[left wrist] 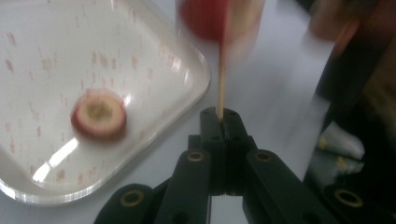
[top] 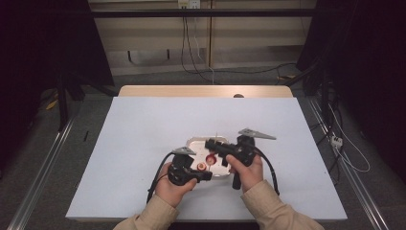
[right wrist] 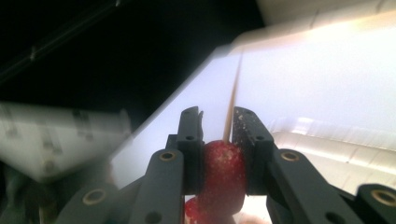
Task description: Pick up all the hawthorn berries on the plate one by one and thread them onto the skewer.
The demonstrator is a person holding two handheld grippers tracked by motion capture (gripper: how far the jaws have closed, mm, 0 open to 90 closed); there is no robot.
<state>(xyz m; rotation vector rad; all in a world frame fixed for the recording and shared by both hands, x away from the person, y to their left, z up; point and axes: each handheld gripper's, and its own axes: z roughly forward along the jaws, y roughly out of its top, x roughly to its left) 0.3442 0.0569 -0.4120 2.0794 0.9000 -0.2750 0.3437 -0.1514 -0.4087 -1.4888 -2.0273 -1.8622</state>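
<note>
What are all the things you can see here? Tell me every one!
Skewer: one, pale wood, clamped at its end in the left gripper.
Red fruit slice: one, on the skewer, squeezed by the right gripper.
Fruit slice: one, red rim and pale middle, lying in the tray.
Tray: one, white with red specks, on the table.
Table: one, white top.
Left gripper: one, black, shut on the skewer.
Right gripper: one, black, closed on the red fruit slice.
Hands: two, beige sleeves.
</note>
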